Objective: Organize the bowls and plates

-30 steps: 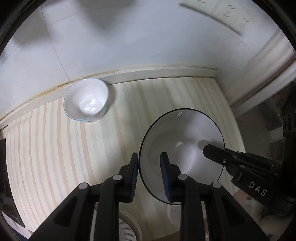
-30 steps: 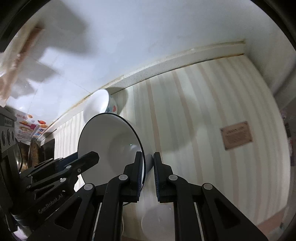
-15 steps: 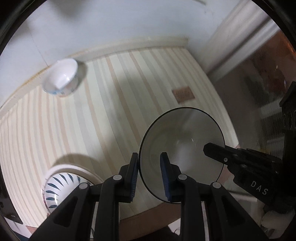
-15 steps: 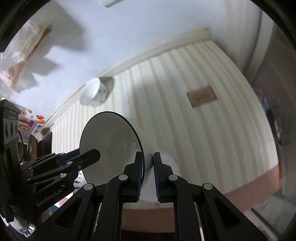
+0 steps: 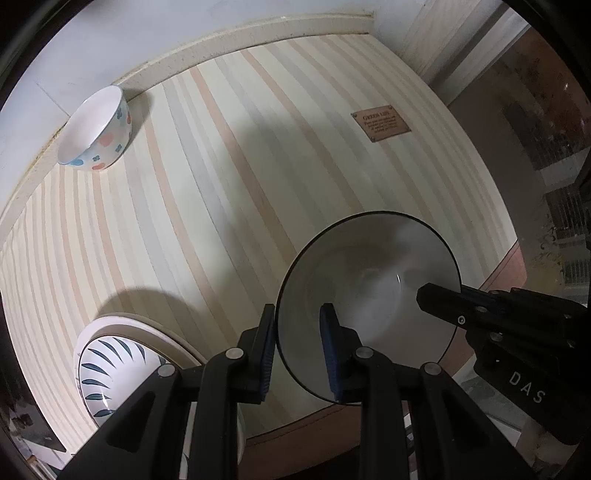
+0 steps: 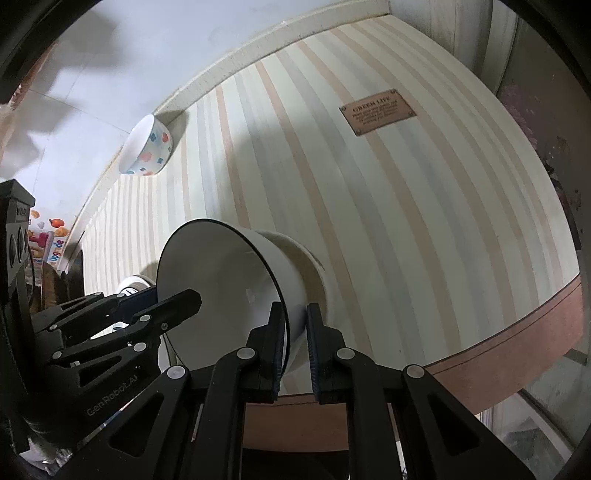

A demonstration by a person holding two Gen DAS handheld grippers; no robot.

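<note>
White round black-rimmed bowl (image 5: 369,295) pinched by both claws above striped tablecloth (image 5: 221,184).

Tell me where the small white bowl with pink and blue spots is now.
The small white bowl with pink and blue spots stands at the far left of the striped table, against the wall ledge.

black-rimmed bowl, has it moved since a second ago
Yes. The black-rimmed bowl has pulled back from the floral bowl at the wall toward the table's near edge.
</note>
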